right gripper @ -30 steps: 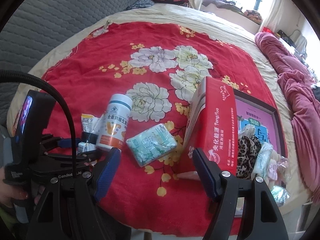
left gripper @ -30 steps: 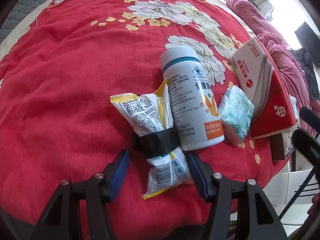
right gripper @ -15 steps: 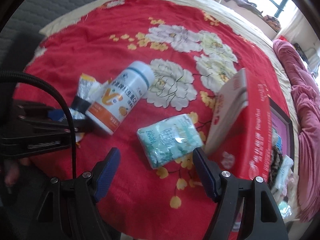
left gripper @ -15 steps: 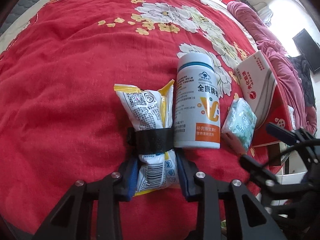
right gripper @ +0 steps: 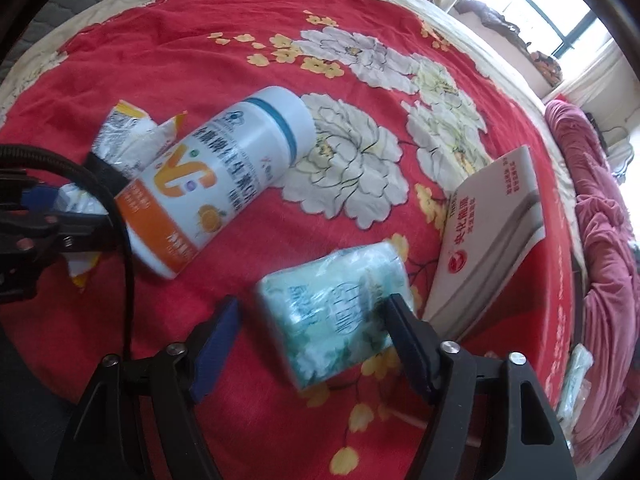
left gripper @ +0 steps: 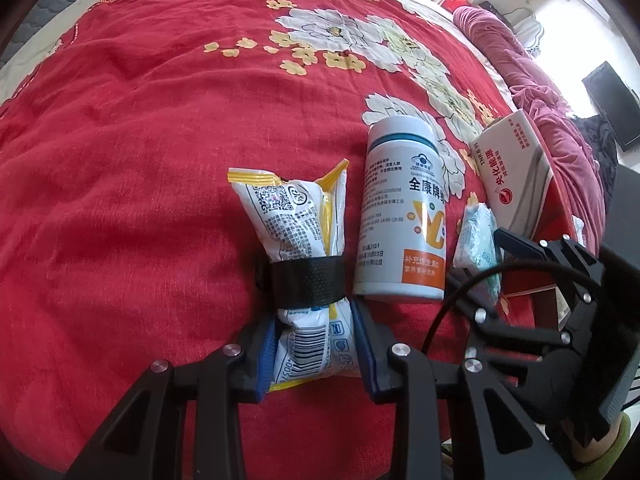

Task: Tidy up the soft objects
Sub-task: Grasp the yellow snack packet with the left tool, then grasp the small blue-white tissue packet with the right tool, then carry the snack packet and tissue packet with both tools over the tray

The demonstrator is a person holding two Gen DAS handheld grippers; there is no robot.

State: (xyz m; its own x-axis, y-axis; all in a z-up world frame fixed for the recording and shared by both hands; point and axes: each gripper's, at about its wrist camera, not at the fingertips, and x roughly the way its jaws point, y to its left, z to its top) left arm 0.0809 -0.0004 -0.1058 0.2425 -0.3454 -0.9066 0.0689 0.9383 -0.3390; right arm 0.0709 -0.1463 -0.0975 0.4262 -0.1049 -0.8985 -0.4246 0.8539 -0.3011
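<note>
Lying between the pads of the right claw (right gripper: pixel 312 344): a soft mint-green plastic-wrapped tissue pack (right gripper: pixel 334 312), flat on the red flower-printed bedspread (right gripper: pixel 240 80). Running slantwise across the claw's opening, its long axis, from low on the near side up toward the far-right pad, so sitting crooked in the gap. Closing at this moment, the jaws, with the right-hand pad at or just beside the pack's edge and the left-hand blue pad not yet touching, red cloth showing between. Judging from that skew, turning the pack a little as the pads meet it, unless squared first.

Just beyond the right-hand pad, leaning over the pack's far edge: a red-and-white cardboard box (right gripper: pixel 496 232). Off past the left-hand pad, lying on its side: a white plastic supplement bottle with an orange label (right gripper: pixel 216 184).

Further out on that side, pinching narrow on the near end of a white-and-yellow crinkled snack packet bound with a black strap (left gripper: pixel 304 248): the left claw (left gripper: pixel 316 344). Pointing straight away from that claw, the packet's long axis, with the bottle just beside it on the right. Nearer the tissue pack, plainly, the right hand.
</note>
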